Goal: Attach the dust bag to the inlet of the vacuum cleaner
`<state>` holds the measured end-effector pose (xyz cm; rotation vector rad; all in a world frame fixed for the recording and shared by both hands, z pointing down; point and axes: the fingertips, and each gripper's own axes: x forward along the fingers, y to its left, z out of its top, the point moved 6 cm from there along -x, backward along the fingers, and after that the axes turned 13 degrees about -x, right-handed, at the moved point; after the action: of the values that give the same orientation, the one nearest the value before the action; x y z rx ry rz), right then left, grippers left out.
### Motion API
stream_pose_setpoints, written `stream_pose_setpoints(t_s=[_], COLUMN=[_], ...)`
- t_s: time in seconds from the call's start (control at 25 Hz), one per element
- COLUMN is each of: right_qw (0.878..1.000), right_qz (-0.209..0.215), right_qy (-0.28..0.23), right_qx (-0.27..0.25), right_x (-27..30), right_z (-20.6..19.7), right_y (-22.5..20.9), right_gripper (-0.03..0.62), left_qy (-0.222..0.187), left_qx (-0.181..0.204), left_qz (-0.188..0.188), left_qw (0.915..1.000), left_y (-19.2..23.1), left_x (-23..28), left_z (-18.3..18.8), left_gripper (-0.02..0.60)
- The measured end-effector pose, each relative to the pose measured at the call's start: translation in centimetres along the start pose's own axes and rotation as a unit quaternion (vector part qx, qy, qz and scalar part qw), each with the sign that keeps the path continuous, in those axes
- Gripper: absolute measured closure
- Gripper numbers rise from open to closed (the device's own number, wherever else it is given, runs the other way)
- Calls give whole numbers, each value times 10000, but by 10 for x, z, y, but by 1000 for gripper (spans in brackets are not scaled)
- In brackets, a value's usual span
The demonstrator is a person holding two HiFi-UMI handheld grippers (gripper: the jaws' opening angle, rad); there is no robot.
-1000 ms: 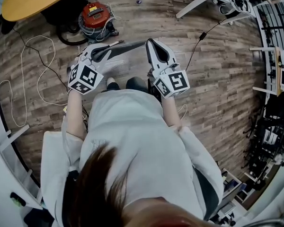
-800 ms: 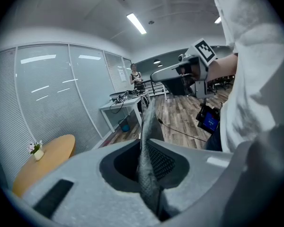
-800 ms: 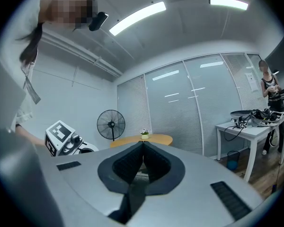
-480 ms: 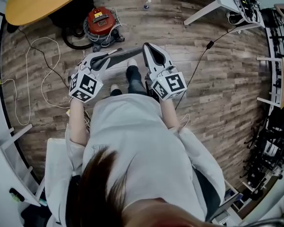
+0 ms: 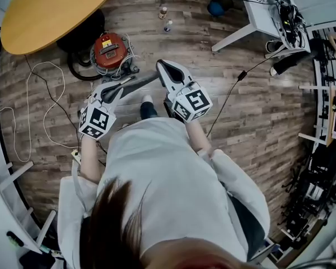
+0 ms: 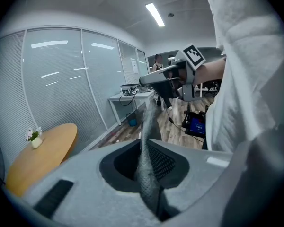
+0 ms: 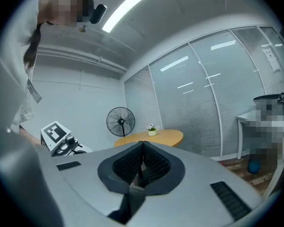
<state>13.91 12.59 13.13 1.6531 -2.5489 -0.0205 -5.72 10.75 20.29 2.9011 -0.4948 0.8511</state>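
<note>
A grey dust bag (image 5: 143, 82) hangs stretched between my two grippers above the floor. My left gripper (image 5: 132, 80) is shut on one end of it; in the left gripper view the grey fabric (image 6: 149, 174) runs out of the closed jaws (image 6: 145, 148) up to the right gripper (image 6: 166, 77). The right gripper (image 5: 159, 66) is shut too, with a grey flap of the bag (image 7: 132, 193) caught low between its jaws (image 7: 143, 144). The red vacuum cleaner (image 5: 110, 50) stands on the floor just beyond the left gripper. Its inlet is not visible.
A black hose (image 5: 78, 73) curls beside the vacuum, under a round wooden table (image 5: 53, 10). A white cable (image 5: 45, 100) loops on the floor at left, and a black cable (image 5: 229, 94) lies at right. A white desk (image 5: 257, 15) and two small bottles (image 5: 164, 13) are ahead, with racks (image 5: 325, 111) at right.
The person has walked forward. The vacuum cleaner now lies much closer to the grippers in the head view. Both grippers still carry the bag between them.
</note>
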Motion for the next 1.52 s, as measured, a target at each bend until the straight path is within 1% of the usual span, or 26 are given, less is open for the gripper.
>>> stream_pose_setpoints(t_s=[0.12,0.28,0.44,0.68,0.92,1.32,1.44,1.52], right_qw=[9998,9989,9991,9991,9995,9999,9997,9990], right_qz=[190,443,400,378,265,-13,34,159], right_qy=[26,68,142,151,138,151,236,362], right_qx=[-65,-98,29,115,141,65,-75,-211], right_x=[14,23,29,33,42,58,61,65], right_z=[0,-5,-14,-18,-17,-3,-2,-5], right_y=[-28,-55,-73,-83,-86,-86,-86,-87], right_gripper=[591,591,591,592,591,591,586,559], left_qy=[-12,-27,27,134,142,233,312,374], left_qx=[-110,-244,-289,-275,-340,-320,-300,-274], left_qz=[171,391,498,555,413,104,4,-60], left_qw=[9998,9989,9983,9980,9985,9992,9991,9989], left_y=[7,14,21,30,46,67,69,73], left_x=[21,43,55,57,57,49,52,57], left_z=[13,28,34,36,35,38,38,37], left_gripper=[543,543,543,543,543,543,543,543])
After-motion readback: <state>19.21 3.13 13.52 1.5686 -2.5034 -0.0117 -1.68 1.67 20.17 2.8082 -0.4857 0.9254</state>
